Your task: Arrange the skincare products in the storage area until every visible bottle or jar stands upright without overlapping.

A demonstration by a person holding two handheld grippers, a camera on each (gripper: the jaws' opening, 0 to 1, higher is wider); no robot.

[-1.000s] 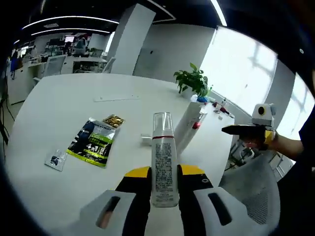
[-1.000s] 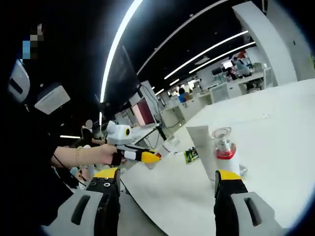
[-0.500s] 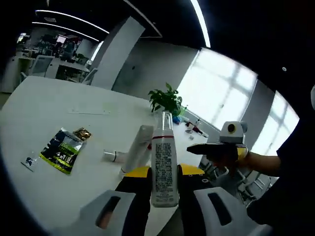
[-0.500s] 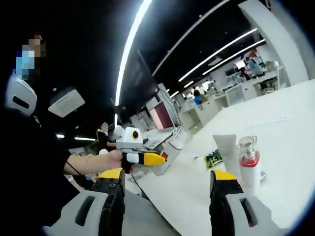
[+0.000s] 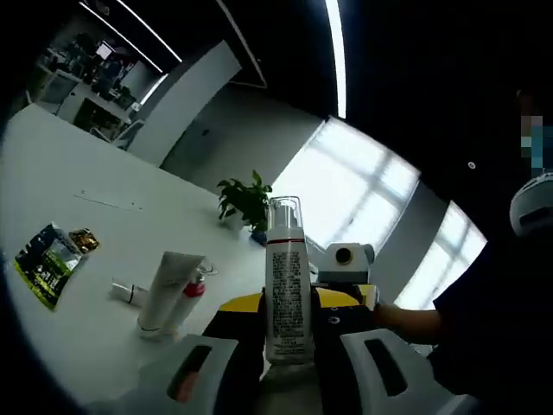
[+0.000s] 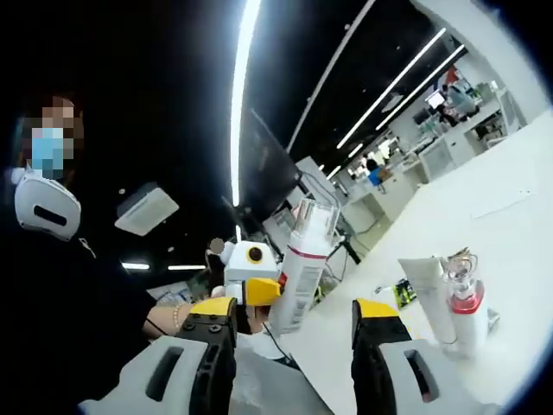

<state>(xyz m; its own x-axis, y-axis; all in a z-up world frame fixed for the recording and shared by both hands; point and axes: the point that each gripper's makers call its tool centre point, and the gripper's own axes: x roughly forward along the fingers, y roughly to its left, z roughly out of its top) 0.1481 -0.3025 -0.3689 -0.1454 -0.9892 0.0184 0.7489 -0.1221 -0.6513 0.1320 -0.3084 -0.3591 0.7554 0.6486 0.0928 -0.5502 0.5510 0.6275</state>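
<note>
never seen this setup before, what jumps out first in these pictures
The white pump bottle with a red band and clear cap stands clamped in the left claw, dead centre of the left gripper view. The right claw is open and empty, with that same bottle just beyond its jaws. On the white table a white tube stands on its cap beside a red-collared bottle.

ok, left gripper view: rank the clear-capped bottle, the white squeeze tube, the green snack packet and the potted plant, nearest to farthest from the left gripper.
1. Clear-capped white bottle: clamped in the left gripper.
2. White squeeze tube: standing cap-down on the white table, left of the jaws.
3. Green snack packet: flat, far left.
4. Green potted plant: at the table's far edge.
</note>
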